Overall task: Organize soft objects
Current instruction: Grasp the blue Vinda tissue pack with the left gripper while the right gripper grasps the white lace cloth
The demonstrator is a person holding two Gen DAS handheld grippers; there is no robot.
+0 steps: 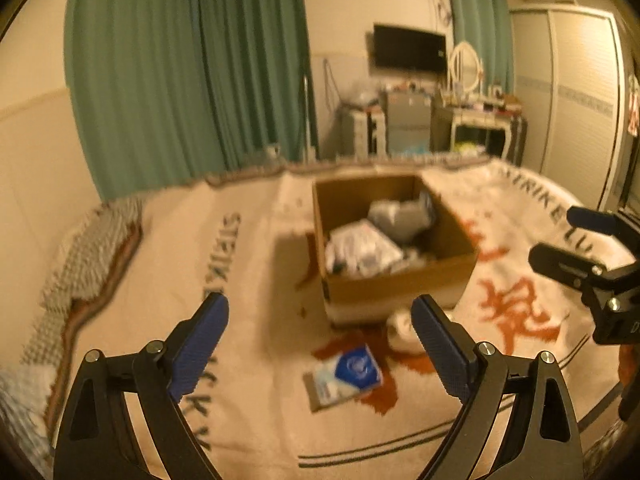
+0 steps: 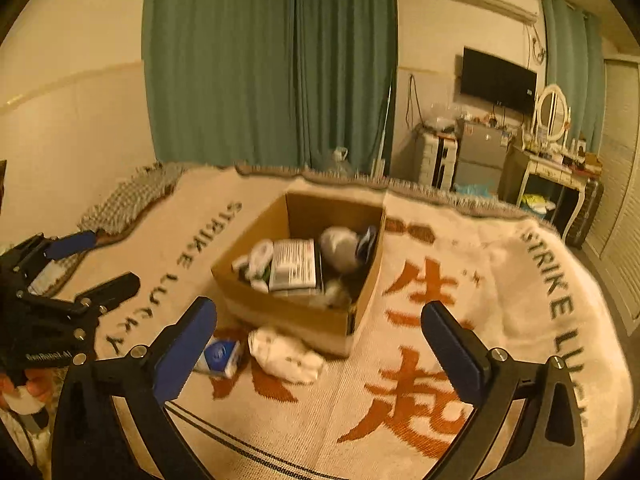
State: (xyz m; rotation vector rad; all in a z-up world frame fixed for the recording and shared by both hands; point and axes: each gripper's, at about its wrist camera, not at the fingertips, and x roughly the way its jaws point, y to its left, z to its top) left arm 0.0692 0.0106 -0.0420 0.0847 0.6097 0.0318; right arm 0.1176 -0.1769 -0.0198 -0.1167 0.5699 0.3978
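Right wrist view, blanket (image 2: 500, 280) reading "STRIKE LUCKY"

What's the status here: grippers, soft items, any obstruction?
Left gripper and right gripper: jaws open, empty. Cardboard box partly filled; white cloth bundle and blue tissue pack on the blanket beside it. Nothing blocking either.

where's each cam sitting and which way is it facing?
Left wrist: on the left gripper, above the bed, facing the box and far wall; own open fingers low, right gripper at the right edge.
Right wrist: on the right gripper, facing the box from further right; own open fingers low, left gripper and a hand at the left edge.
Shared: box, tissue pack, white cloth, blanket, curtain.
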